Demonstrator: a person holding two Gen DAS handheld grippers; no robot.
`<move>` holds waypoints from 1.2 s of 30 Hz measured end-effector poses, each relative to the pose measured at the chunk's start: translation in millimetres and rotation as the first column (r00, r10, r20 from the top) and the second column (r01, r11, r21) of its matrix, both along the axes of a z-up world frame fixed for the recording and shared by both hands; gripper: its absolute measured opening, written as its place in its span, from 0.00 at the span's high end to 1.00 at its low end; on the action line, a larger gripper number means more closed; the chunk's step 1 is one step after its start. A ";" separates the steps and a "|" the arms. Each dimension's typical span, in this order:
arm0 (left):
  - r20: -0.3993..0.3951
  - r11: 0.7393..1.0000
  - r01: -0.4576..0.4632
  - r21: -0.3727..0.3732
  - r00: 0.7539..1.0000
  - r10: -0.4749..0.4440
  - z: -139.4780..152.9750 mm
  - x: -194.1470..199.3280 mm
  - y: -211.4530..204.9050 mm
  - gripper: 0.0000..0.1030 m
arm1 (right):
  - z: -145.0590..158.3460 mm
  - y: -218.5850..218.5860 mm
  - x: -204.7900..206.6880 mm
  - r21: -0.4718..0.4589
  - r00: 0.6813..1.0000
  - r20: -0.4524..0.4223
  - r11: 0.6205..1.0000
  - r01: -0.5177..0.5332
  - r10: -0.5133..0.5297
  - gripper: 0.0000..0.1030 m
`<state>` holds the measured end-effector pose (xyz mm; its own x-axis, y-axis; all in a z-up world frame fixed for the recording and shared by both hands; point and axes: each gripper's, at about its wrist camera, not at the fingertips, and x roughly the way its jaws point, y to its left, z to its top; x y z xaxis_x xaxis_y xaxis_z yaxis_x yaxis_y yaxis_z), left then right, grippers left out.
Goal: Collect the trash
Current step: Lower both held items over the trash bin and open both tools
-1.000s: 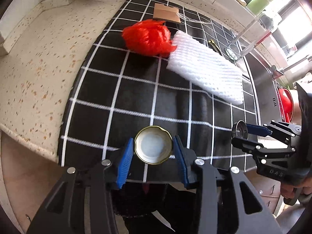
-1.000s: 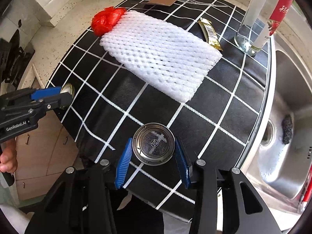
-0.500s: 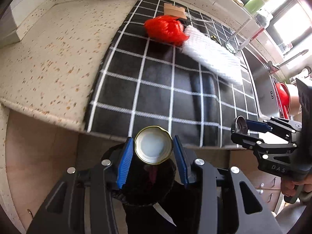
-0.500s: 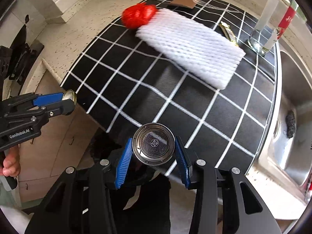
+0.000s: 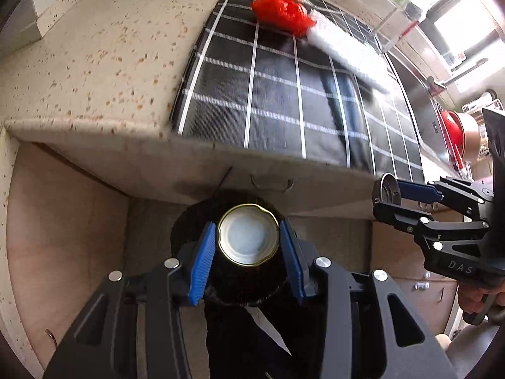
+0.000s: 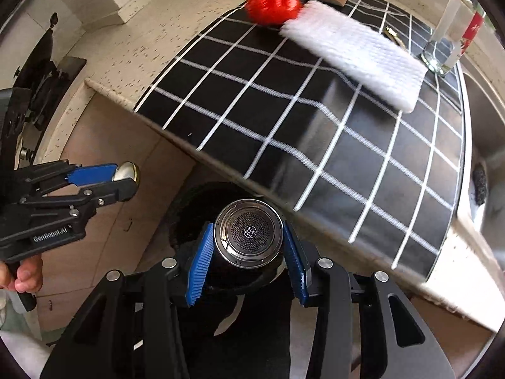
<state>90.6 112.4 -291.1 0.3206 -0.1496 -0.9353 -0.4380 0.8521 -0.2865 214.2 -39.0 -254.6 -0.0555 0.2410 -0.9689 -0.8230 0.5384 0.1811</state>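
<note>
Both grippers now hang past the tabletop (image 5: 94, 72) edge, over a black bin (image 6: 189, 221) — earlier above the checked mat (image 6: 315, 110). Left gripper (image 5: 248, 243) jaws clamp a jar lid (image 5: 248, 240); right gripper (image 6: 248, 246) jaws clamp a metal strainer (image 6: 248, 232). Farther back, red bag (image 6: 273, 6) and white foam net (image 6: 353, 53) lie unmoved on the mat.

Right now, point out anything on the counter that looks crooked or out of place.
The black checked mat is not lying flat: a ridge runs across it near the front edge, bending the white lines. The white foam net lies slantwise across the mat, one end against the red plastic bag. Nothing looks spilled or broken.
</note>
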 end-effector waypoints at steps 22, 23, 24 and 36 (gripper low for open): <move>-0.067 0.993 0.089 -0.081 0.993 -0.095 -49.9 -39.3 -20.5 0.60 | -55.3 -0.8 -59.9 -0.057 0.991 -0.118 0.997 0.054 -0.060 0.60; -0.069 0.992 0.090 -0.085 0.993 -0.096 -51.4 -39.9 -20.7 0.60 | -57.8 -1.1 -60.5 -0.058 0.990 -0.124 0.997 0.057 -0.064 0.60; -0.071 0.992 0.093 -0.088 0.993 -0.099 -53.3 -40.5 -20.9 0.60 | -60.9 3.7 -62.8 -0.061 0.989 -0.130 0.996 0.057 -0.065 0.60; -0.071 0.986 0.127 -0.105 0.988 -0.135 -58.9 -33.0 -24.0 0.60 | -70.7 5.4 -67.9 -0.070 0.983 -0.170 0.996 0.061 -0.072 0.60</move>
<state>57.7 88.5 -350.0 0.2193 -0.2799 -0.9347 -0.3484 0.8724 -0.3430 146.4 -33.7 -325.3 -0.2089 0.1871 -0.9599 -0.7446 0.6059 0.2801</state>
